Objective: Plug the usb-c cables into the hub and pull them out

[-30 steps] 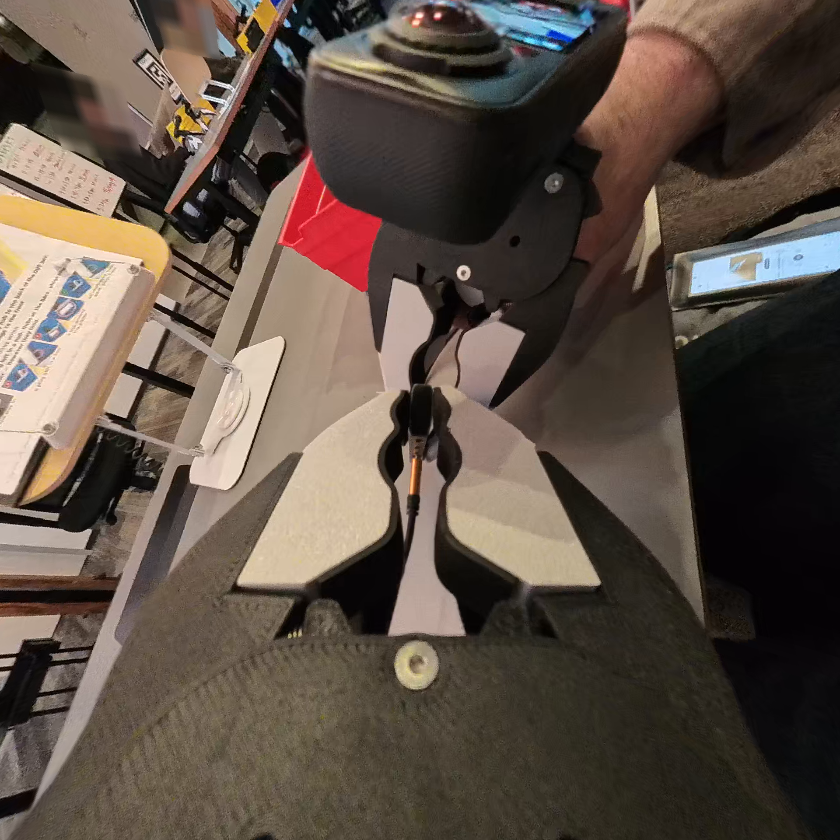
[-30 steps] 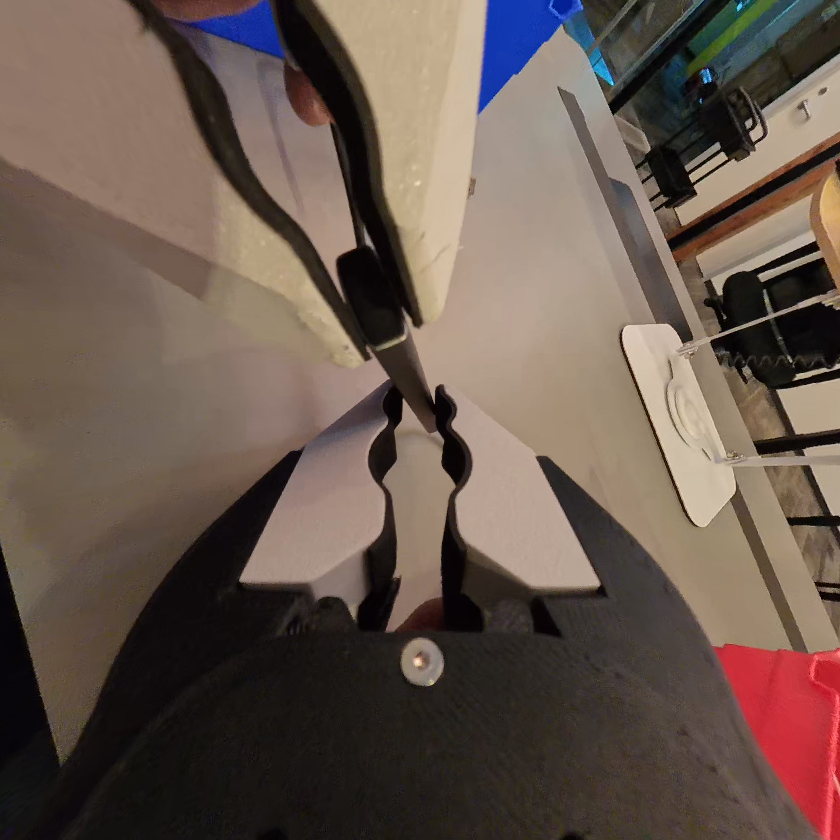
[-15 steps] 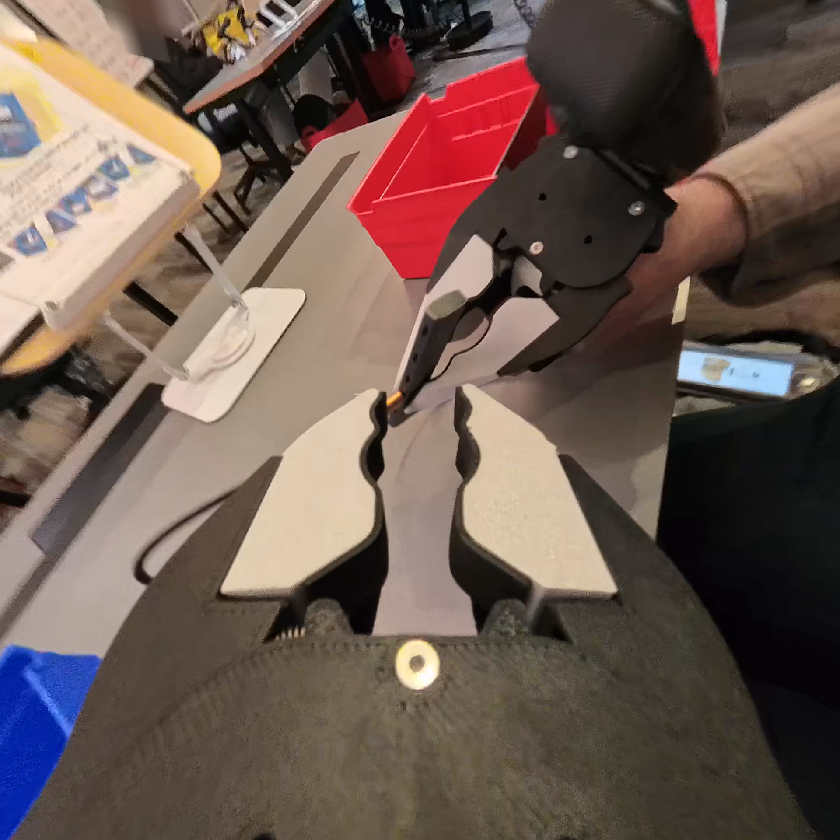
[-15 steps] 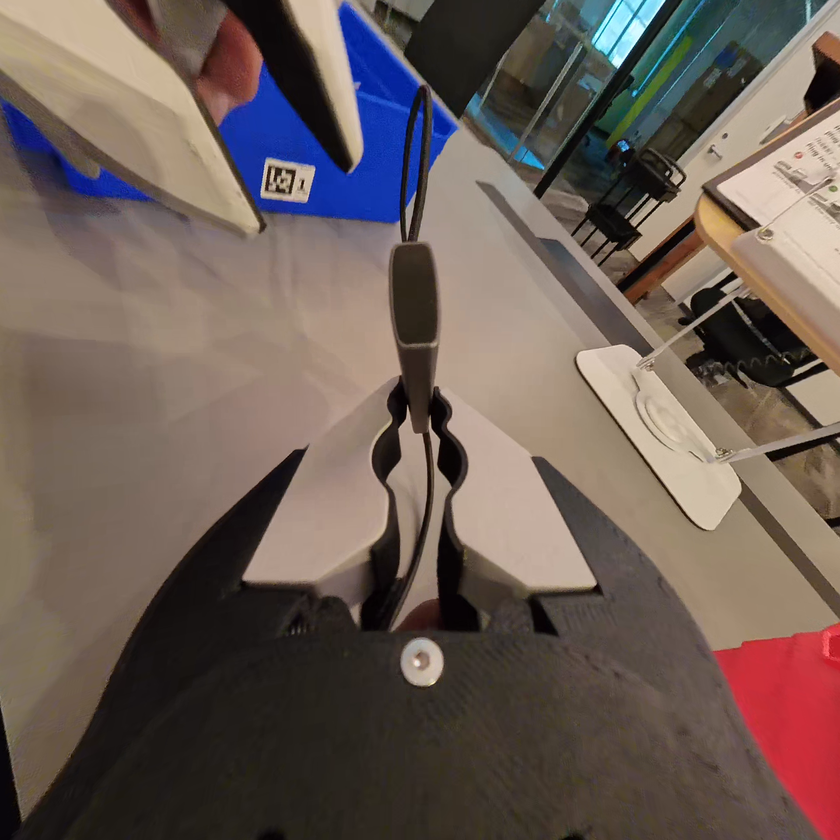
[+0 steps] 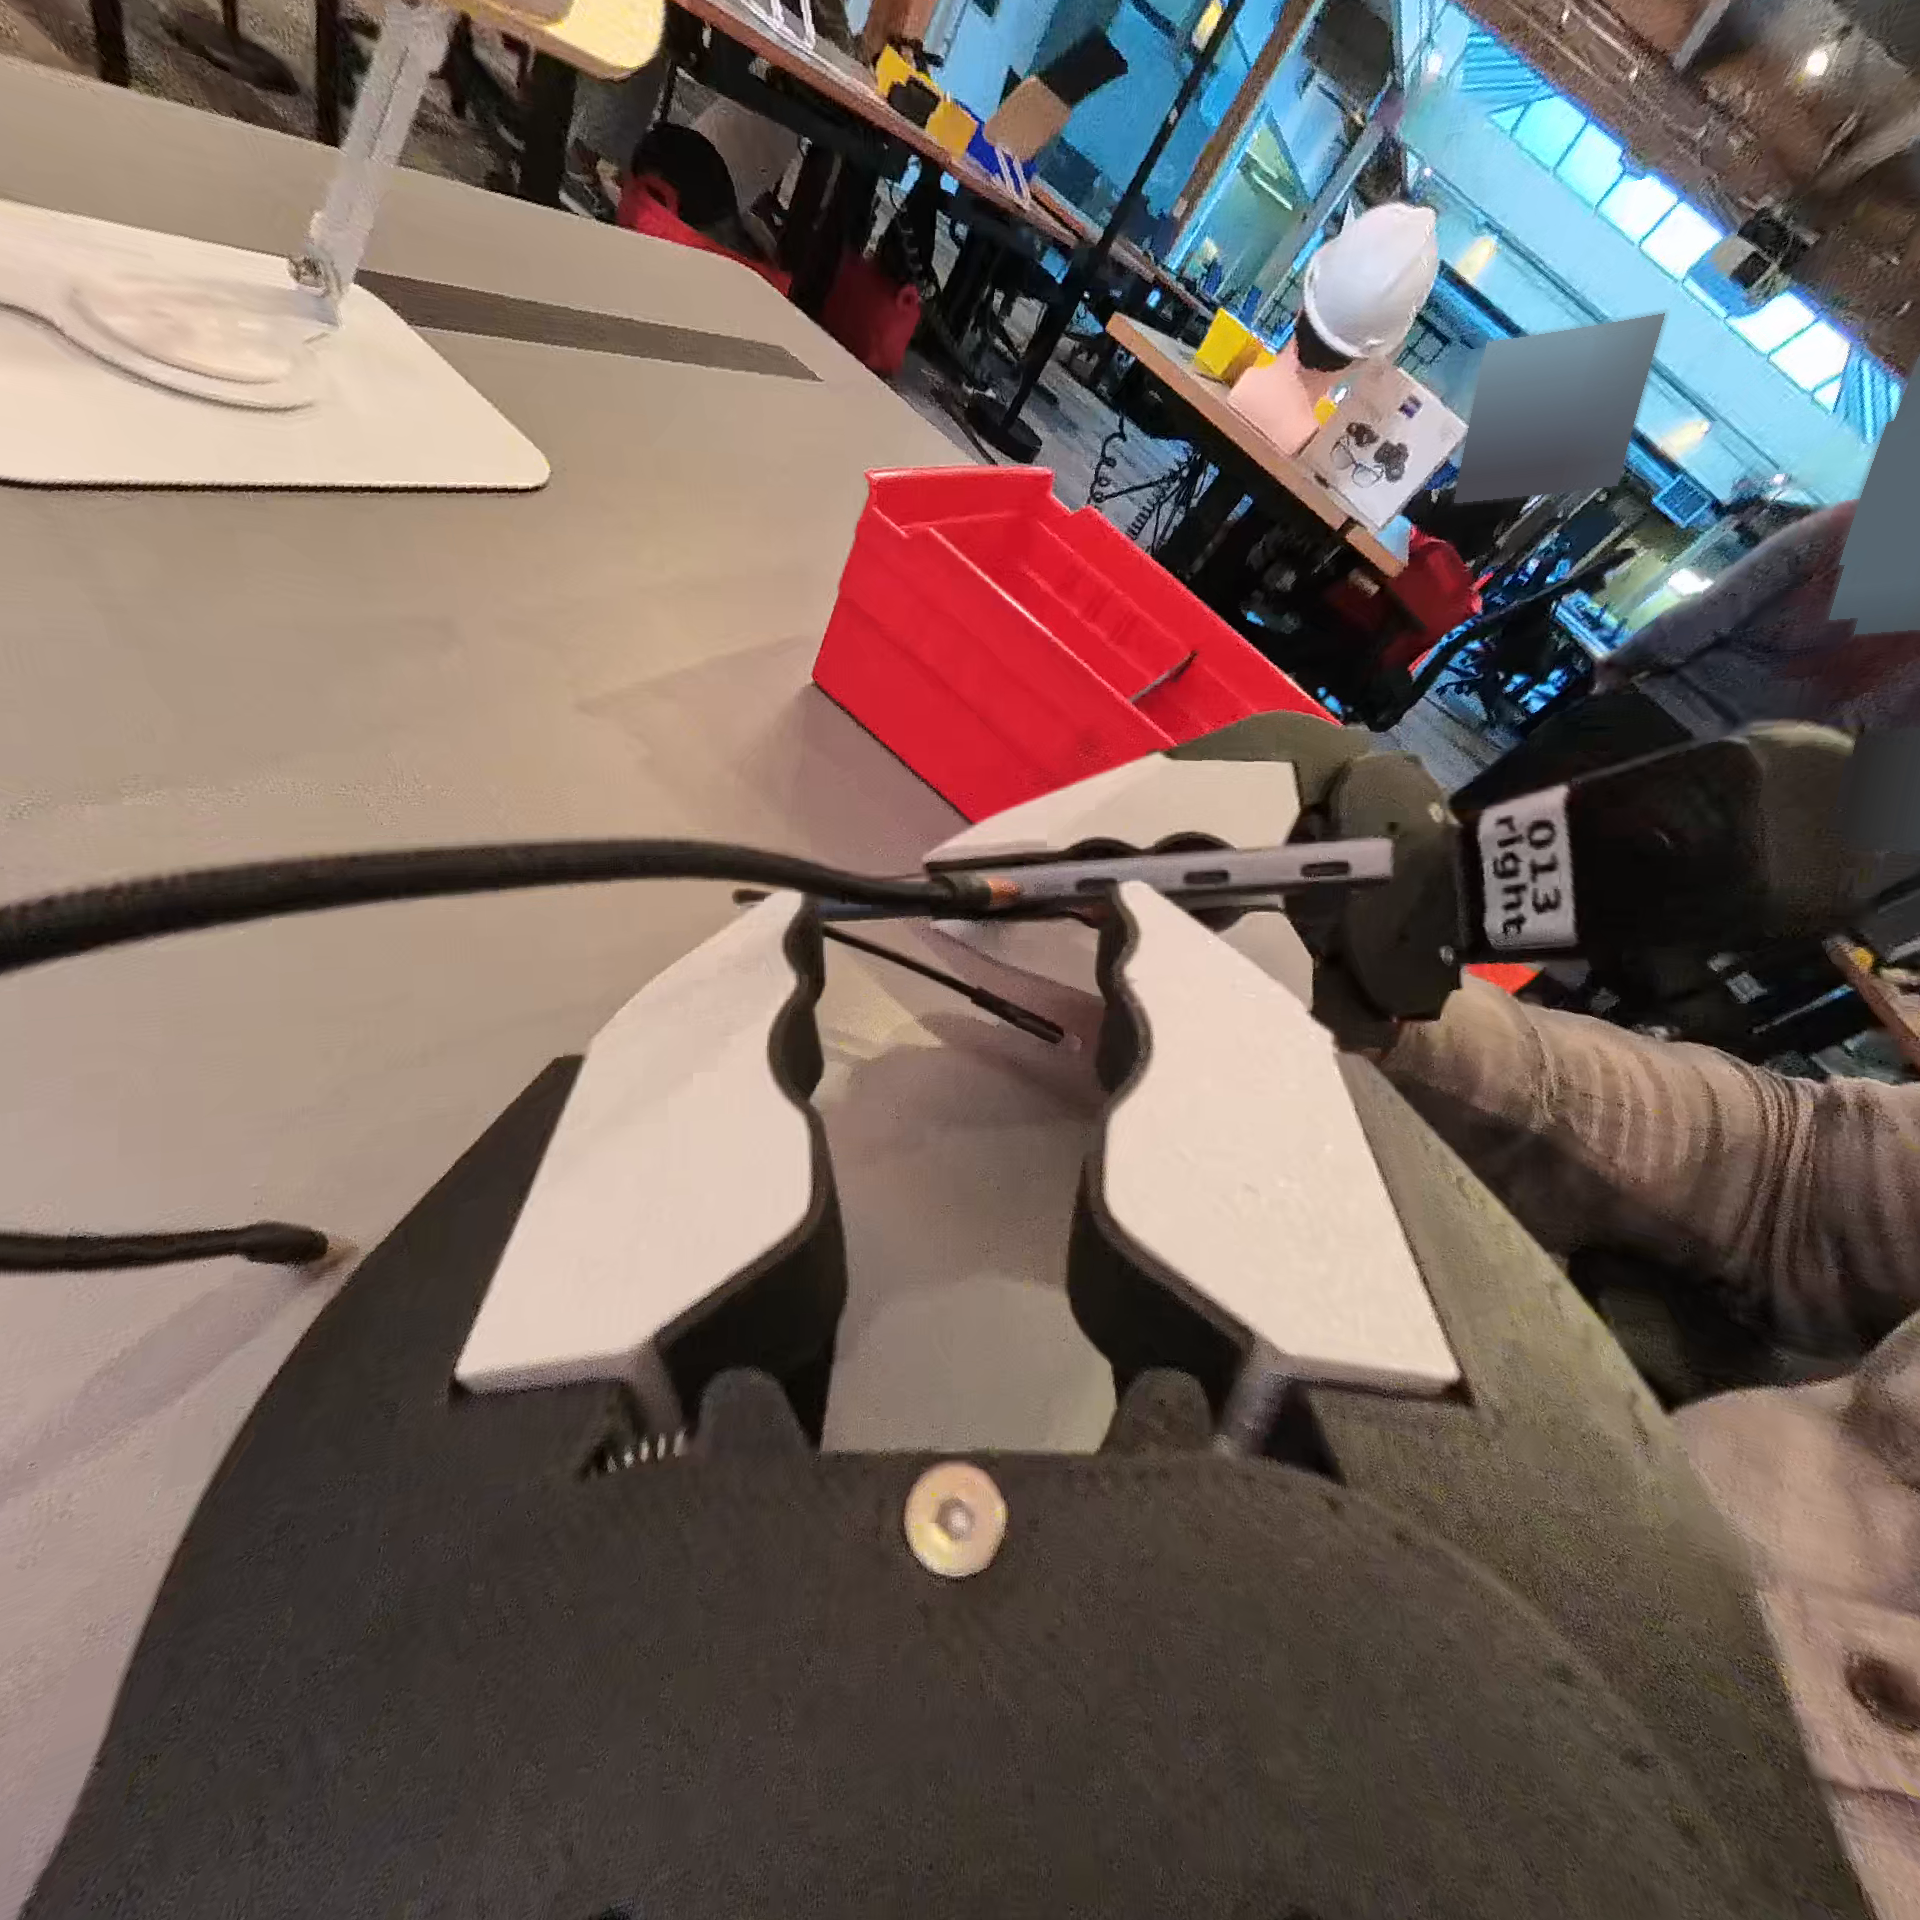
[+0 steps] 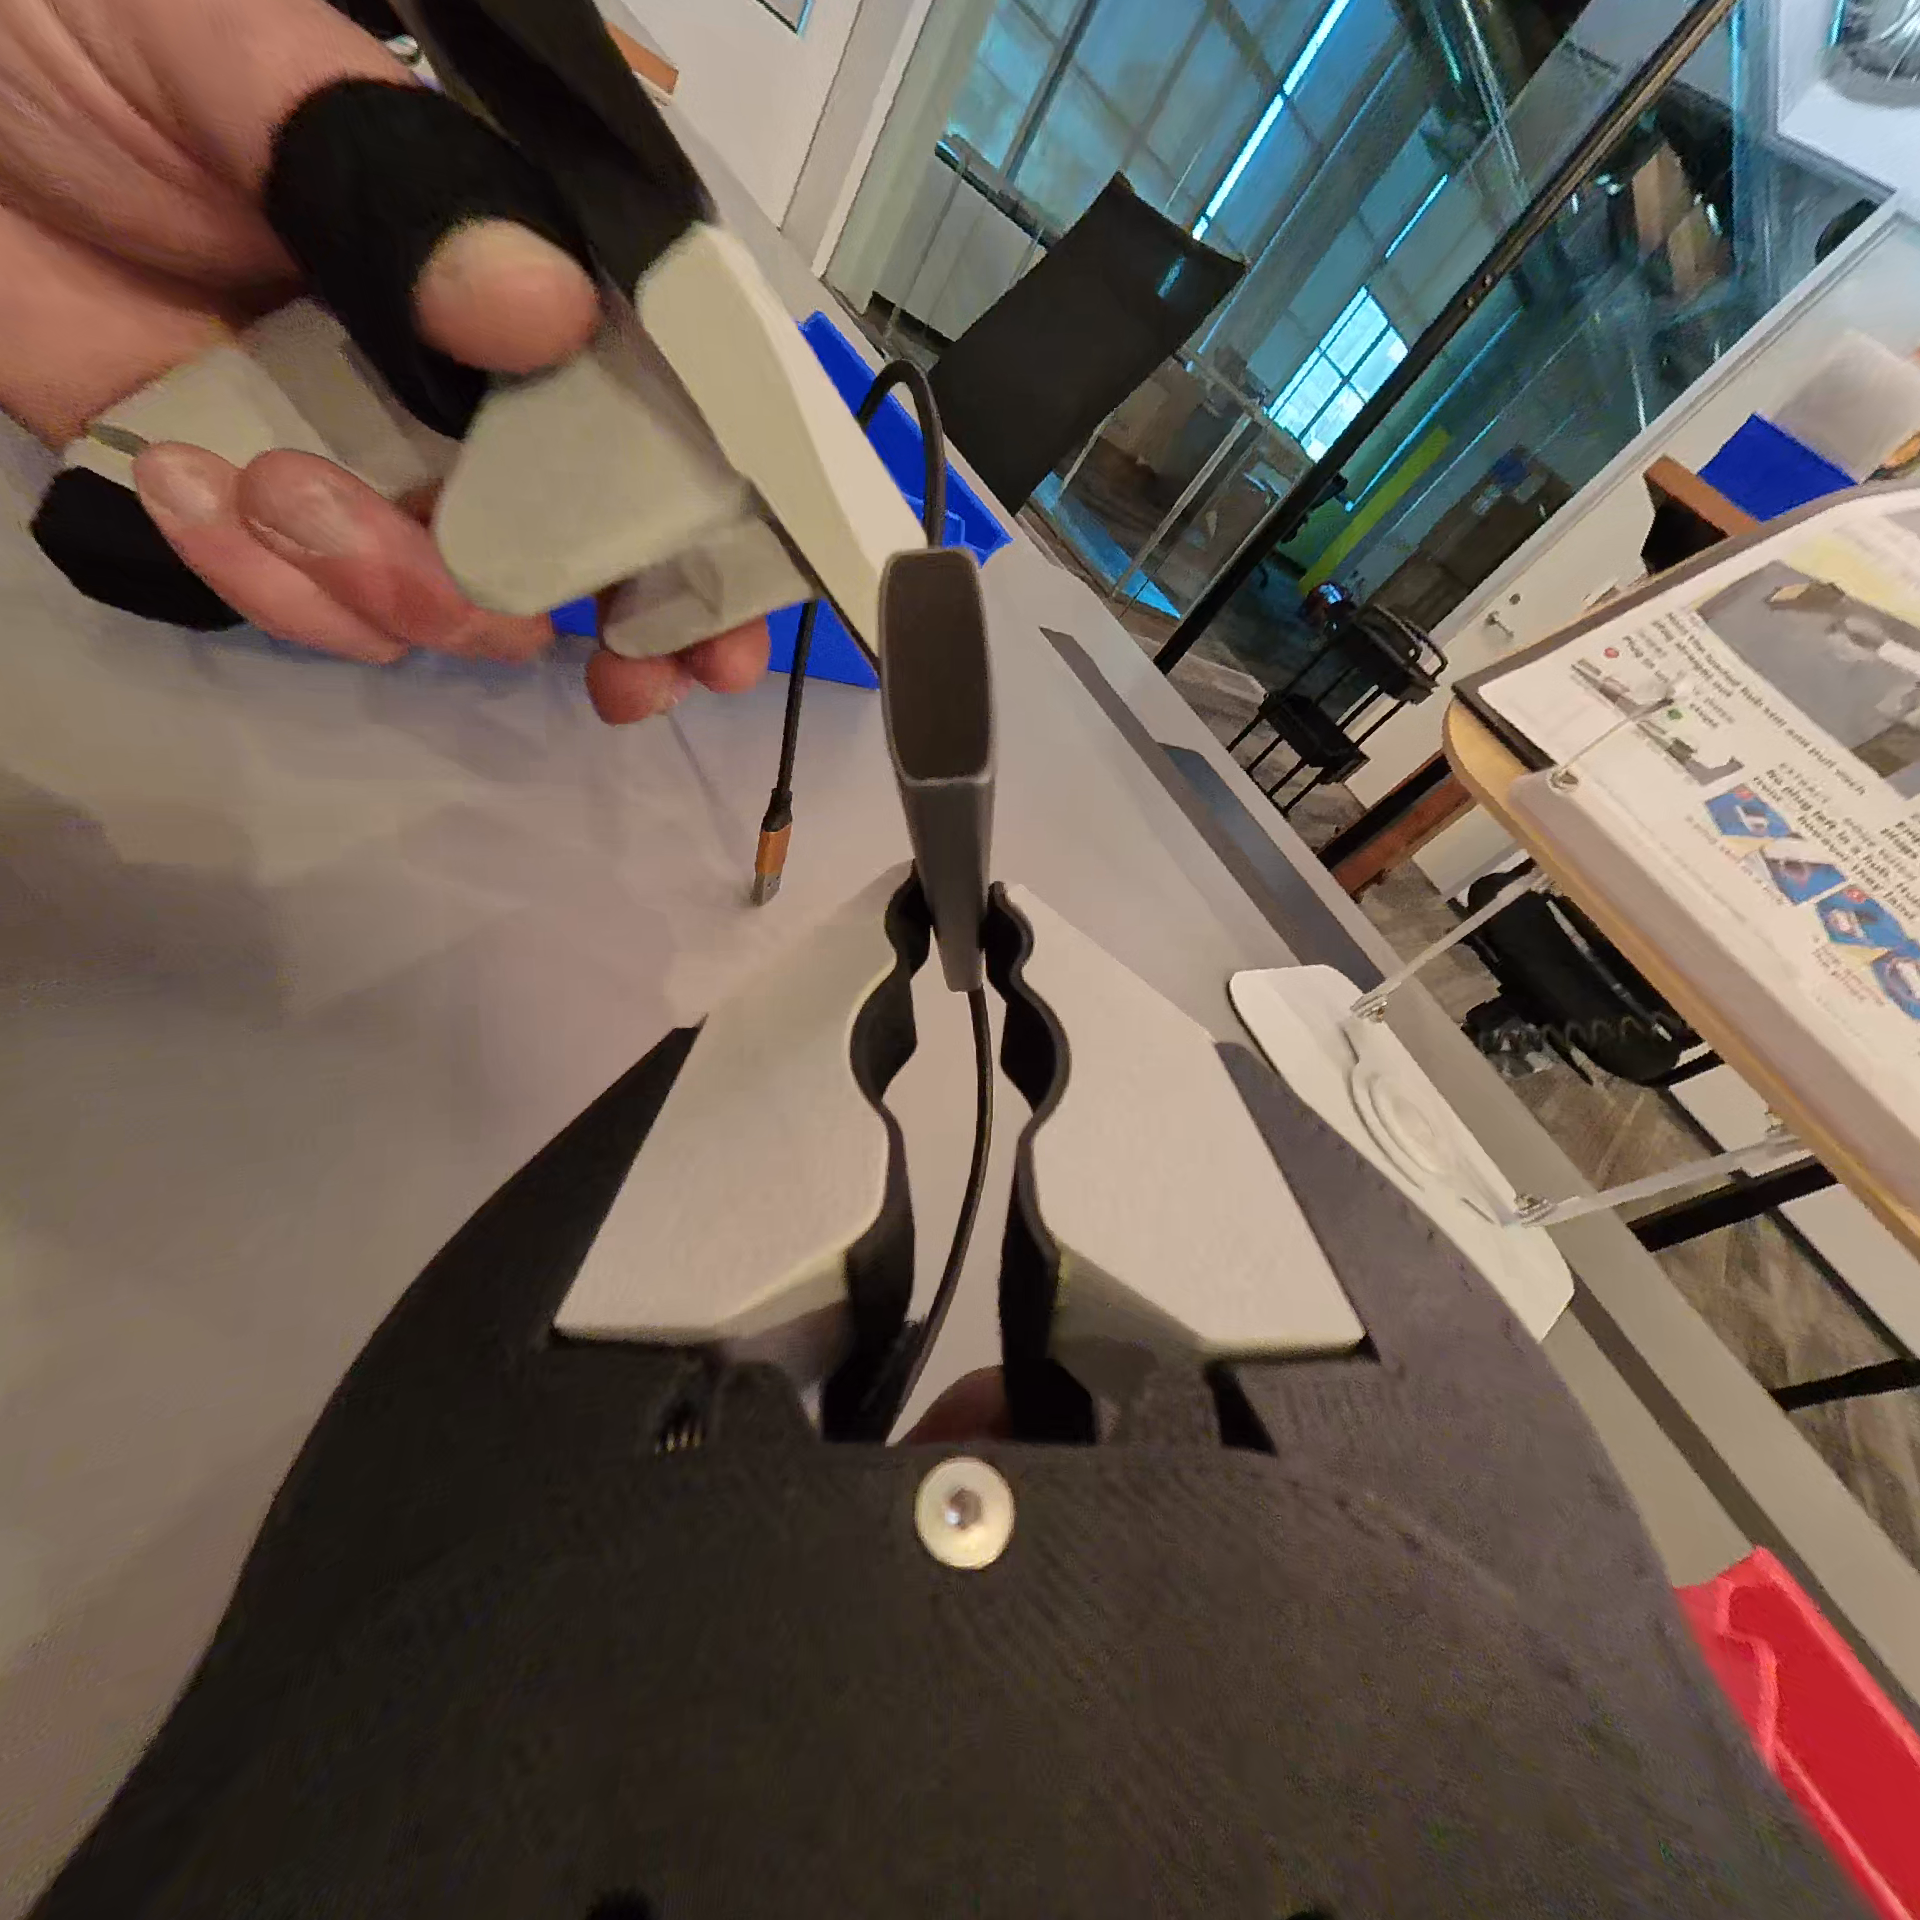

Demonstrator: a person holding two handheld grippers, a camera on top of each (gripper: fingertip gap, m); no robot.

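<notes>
Since a second ago the left gripper [image 5: 956,935] has let go of the orange-collared cable plug and drawn back from the hub [image 6: 940,769]; its jaws now stand wide apart with nothing between them. That cable [image 5: 416,878] runs in from the left across the left wrist view toward the hub's [image 5: 1226,868] near end, its orange collar just at that end; whether the plug is seated there I cannot tell. Right gripper [image 6: 956,935] is clamped on the grey hub, the jaws pinching its lower end so the hub sticks up past the fingertips, and the hub's own thin black lead [image 6: 971,1143] hangs down between the jaws. Beyond the hub to the left, another black cable [image 6: 795,717] hangs with its orange plug [image 6: 771,857] tip touching the grey surface [image 6: 312,987]. A red bin [image 5: 997,644] sits behind the hub in the left wrist view; a white stand base [image 6: 1392,1122] lies to the hub's right
</notes>
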